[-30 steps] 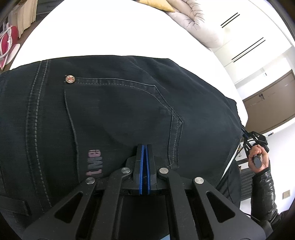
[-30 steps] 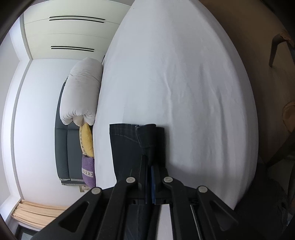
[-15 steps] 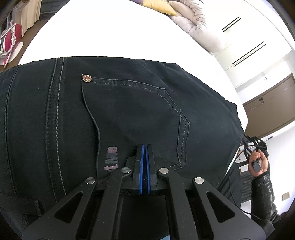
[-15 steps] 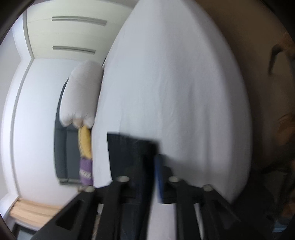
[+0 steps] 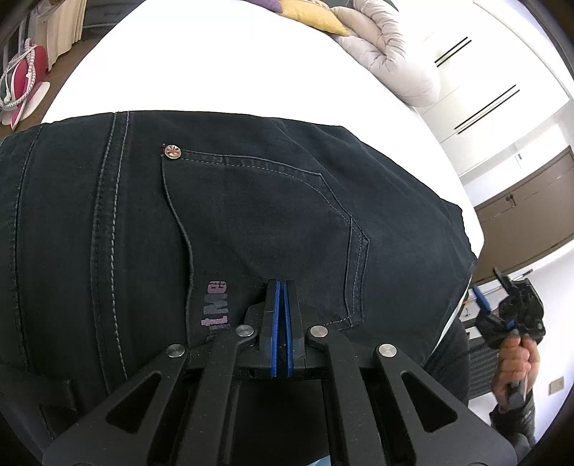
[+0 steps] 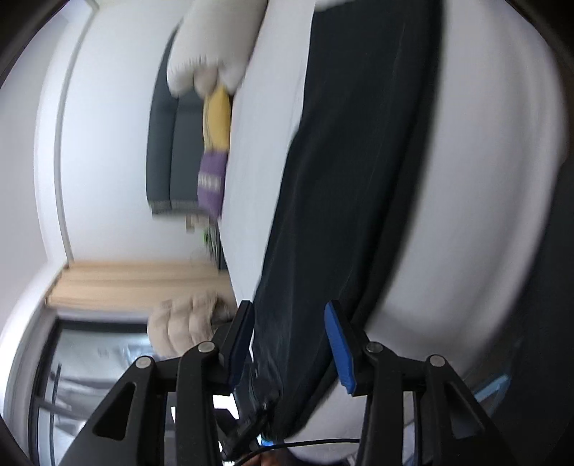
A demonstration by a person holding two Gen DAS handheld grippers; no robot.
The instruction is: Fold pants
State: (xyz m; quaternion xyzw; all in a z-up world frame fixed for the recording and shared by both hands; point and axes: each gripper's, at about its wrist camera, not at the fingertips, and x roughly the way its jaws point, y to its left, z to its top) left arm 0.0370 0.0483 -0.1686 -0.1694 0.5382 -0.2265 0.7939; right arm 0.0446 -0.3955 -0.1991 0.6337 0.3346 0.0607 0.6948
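Right now our left gripper has its blue pads pressed flat together over the seat of the dark jeans; whether any denim is caught between them we cannot tell. The tips sit just below the back pocket, beside a small purple printed logo. A metal rivet marks the pocket's upper corner, and pale double stitching runs down the fabric to its left.

The jeans lie spread on the white bed, covering most of the lower half of the left wrist view, with the bare sheet beyond them. At the far end of the bed we see a rolled pale duvet, a yellow pillow and a purple one.

Our right gripper has its jaws opening: the blue pads stand apart, and the cloth passes between them in the view without either pad pressing on it. This view is blurred. From here the jeans run as a long dark band up the sheet away from the fingers. In the left wrist view this gripper is off the bed's edge, held in our right hand with a dark sleeve below it.

On the floor to the left stands a red and white object that we cannot identify.
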